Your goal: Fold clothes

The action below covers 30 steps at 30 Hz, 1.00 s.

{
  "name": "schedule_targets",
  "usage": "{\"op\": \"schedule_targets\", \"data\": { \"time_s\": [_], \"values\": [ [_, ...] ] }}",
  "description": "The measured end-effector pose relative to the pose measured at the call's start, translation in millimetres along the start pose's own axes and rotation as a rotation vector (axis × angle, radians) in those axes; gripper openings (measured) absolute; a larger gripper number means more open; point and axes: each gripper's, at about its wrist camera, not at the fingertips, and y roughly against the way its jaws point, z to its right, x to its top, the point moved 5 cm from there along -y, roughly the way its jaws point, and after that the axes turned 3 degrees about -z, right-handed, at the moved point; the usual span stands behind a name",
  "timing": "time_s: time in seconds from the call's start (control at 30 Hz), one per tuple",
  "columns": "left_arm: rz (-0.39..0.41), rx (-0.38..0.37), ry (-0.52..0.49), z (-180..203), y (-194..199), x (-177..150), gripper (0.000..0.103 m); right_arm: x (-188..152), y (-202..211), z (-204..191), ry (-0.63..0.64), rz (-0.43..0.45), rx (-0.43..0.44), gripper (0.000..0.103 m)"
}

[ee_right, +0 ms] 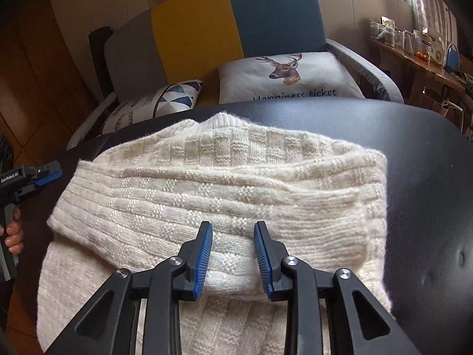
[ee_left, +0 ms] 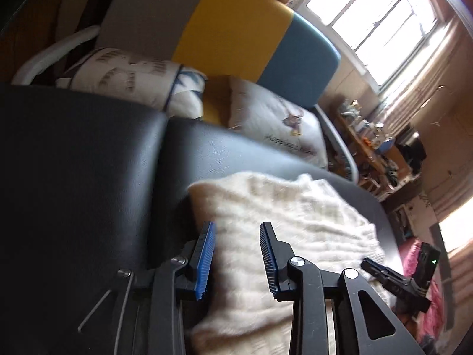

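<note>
Garment: cream chunky-knit sweater with basket-weave blocks, lying partly folded across the centre of the right wrist view; one thick layer is doubled over, with a lower layer trailing toward the bottom left of the frame.
Support: black padded leather bench top, smooth and slightly shiny, under and around the sweater.
Right gripper: blue-padded jaws apart, nothing between them, poised over the near fold edge at lower centre.
Left gripper: jaws apart and empty, above the sweater's left end in the lower middle of its own view; that picture is motion-blurred, so whether it touches the knit I cannot tell.
Risk 1: the bulky knit is likely to spring back; a shallow pinch would catch only the top layer and pull the fold apart.
Risk 2: the leather looks slick; a one-sided drag may slide the whole bundle instead of folding it.
Risk 3: the trailing layer hangs near the bench's edge at lower left; its weight could drag the sweater off.
Surroundings: deer-print white cushion and grey-yellow-teal panelled sofa back beyond the bench, upper centre, well apart from the sweater.
</note>
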Motion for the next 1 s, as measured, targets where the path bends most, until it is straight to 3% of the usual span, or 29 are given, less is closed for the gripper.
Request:
{"op": "schedule_targets", "data": {
  "time_s": [0.17,0.23,0.27,0.4,0.53,0.67,0.8,0.97,1.0],
  "values": [
    [-0.055,0.087,-0.036,2,-42,15,0.032,-2,-6,41,-0.08,-0.017,-0.109,0.029],
    [-0.087,0.142,-0.024,-7,-64,15,0.032,-8,-8,52,-0.11,0.0,-0.077,0.028],
    [-0.052,0.132,-0.038,-9,-65,12,0.032,-10,-8,57,-0.126,0.011,-0.05,0.028],
    [0.012,0.216,-0.167,0,-64,-1,0.032,-10,-6,66,-0.17,0.024,0.021,0.028],
    [-0.012,0.232,-0.12,1,-57,7,0.032,-11,18,70,-0.213,0.046,0.065,0.029],
    [0.037,0.202,-0.089,10,-23,-10,0.039,-9,31,65,-0.152,0.053,0.058,0.029],
    [0.042,0.185,-0.112,19,-8,-44,0.05,2,9,70,-0.124,-0.005,-0.024,0.029],
    [-0.047,0.294,-0.141,5,-33,-67,0.063,14,-22,82,-0.103,-0.049,-0.141,0.031],
    [-0.022,0.283,-0.149,6,-31,-66,0.064,14,-23,82,-0.106,-0.047,-0.142,0.031]
  ]
}}
